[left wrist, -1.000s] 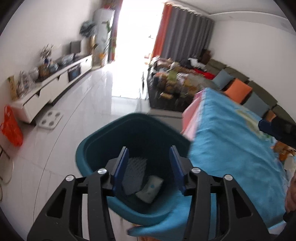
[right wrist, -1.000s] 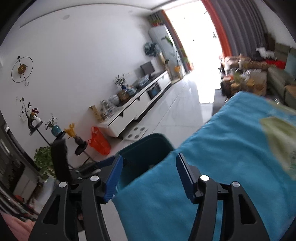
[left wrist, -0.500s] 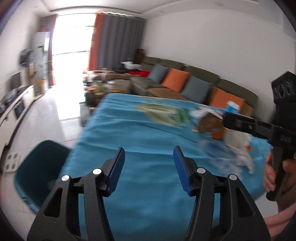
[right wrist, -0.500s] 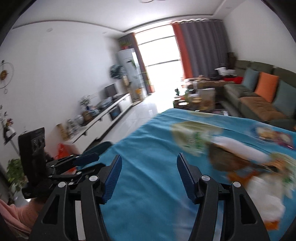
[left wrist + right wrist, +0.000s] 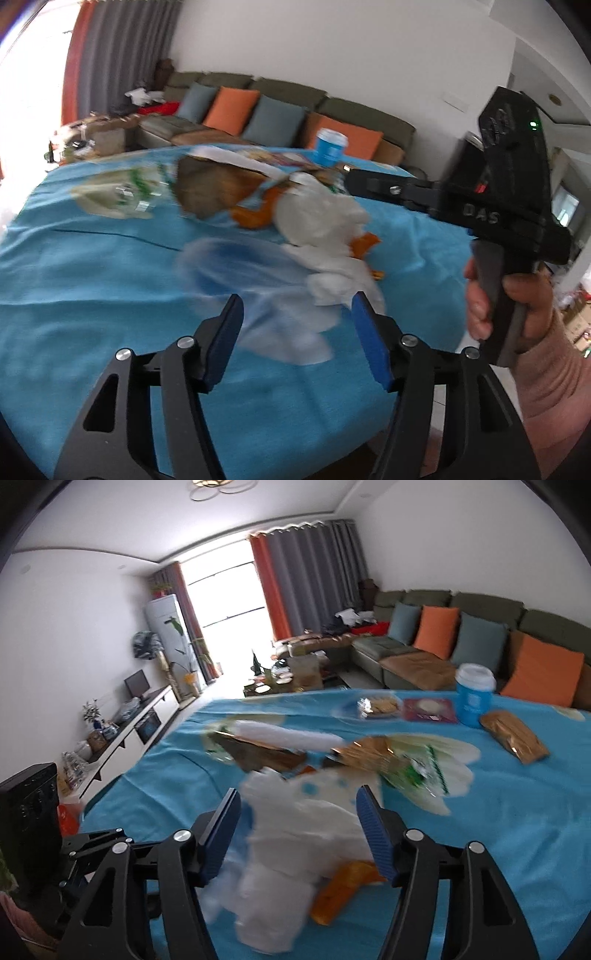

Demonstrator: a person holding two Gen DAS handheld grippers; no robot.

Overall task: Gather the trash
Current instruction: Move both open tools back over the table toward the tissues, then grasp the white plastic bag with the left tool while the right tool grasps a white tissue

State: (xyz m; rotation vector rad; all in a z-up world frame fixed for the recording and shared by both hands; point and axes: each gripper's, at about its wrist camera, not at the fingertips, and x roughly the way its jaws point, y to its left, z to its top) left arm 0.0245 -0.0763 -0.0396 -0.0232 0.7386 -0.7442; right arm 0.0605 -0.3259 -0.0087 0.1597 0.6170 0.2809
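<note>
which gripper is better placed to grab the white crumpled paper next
Right. The right gripper is open with the white crumpled paper lying directly between its fingers. The left gripper, also open, mostly frames a clear plastic bag beside it.

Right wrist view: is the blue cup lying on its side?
No, the blue cup stands upright with its white lid on top, on the blue cloth near the far edge.
</note>
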